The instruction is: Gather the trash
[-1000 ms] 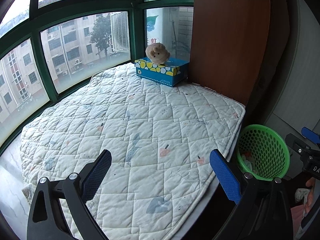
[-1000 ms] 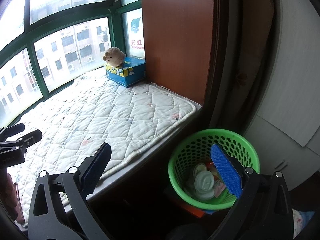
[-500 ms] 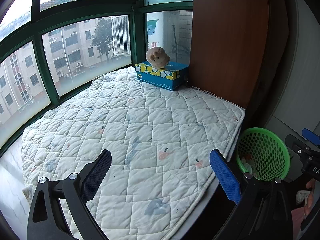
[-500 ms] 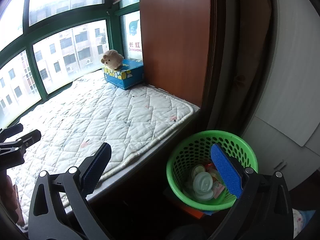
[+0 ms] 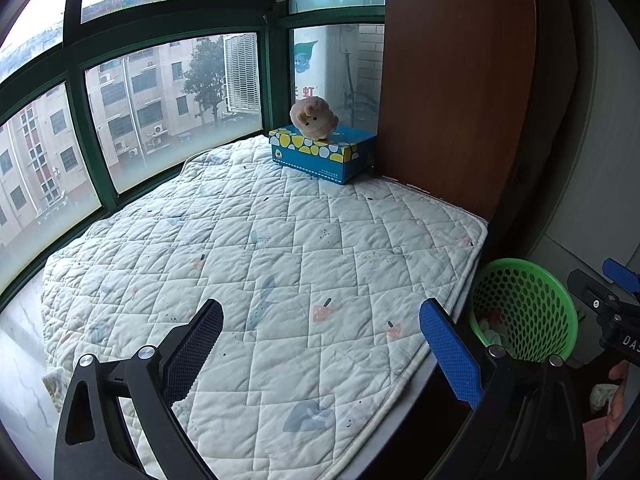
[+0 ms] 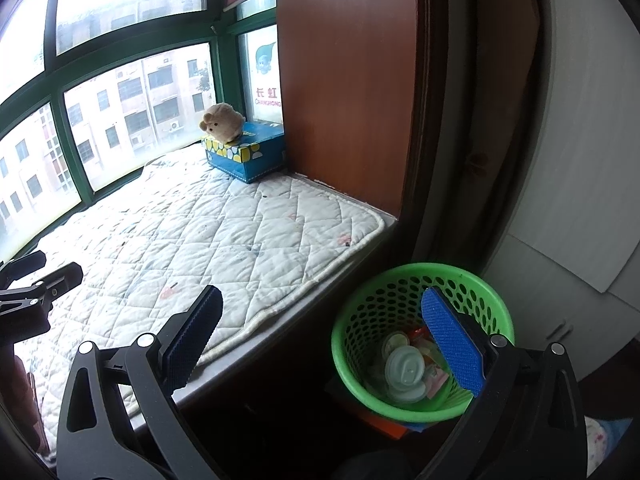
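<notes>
A green mesh waste basket [image 6: 360, 320] stands on the floor beside the window seat; it also shows in the left wrist view [image 5: 532, 300]. White plastic lids [image 6: 404, 372] and wrappers lie inside it. My right gripper [image 6: 320, 344] is open and empty, held above the seat's edge and the basket. My left gripper [image 5: 320, 348] is open and empty over the quilted mat [image 5: 260, 260]. No loose trash shows on the mat.
A blue tissue box [image 5: 324, 154] with a beige plush toy [image 5: 314, 117] on it sits at the mat's far corner, against a wooden panel [image 5: 456, 80]. Green-framed windows [image 5: 80, 128] curve behind the seat. A white cabinet [image 6: 580, 160] stands right of the basket.
Both grippers have drawn back and risen slightly; the mat and basket look a little farther away. Both stay open and empty.
</notes>
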Demonstrator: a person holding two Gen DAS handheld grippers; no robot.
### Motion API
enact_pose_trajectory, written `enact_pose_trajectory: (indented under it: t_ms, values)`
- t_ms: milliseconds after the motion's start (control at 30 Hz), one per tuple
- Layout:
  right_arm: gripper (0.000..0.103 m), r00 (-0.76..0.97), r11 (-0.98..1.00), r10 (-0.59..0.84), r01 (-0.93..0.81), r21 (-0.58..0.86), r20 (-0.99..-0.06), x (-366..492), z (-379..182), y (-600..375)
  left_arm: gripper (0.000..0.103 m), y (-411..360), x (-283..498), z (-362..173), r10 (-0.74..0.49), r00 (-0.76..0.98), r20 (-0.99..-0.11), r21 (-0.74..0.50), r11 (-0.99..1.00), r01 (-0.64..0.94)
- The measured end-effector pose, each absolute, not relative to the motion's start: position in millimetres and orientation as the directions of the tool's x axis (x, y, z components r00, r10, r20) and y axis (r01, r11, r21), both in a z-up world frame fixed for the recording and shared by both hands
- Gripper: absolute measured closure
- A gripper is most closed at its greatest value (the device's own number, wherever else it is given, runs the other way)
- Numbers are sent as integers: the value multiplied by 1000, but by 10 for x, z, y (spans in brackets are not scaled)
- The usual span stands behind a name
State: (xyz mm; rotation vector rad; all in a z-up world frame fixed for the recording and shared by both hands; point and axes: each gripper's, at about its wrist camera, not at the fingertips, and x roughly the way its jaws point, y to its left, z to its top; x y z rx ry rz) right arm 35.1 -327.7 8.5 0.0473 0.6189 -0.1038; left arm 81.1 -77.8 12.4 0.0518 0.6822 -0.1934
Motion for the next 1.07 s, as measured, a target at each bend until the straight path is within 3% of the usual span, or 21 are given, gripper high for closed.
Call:
enact_pose_trajectory:
  t_ms: [1067]
  values:
    - [4,815,992,-83,120,27,-573,341,99,-3278,8,-832,828,132,-161,763,-626,-35,983,179]
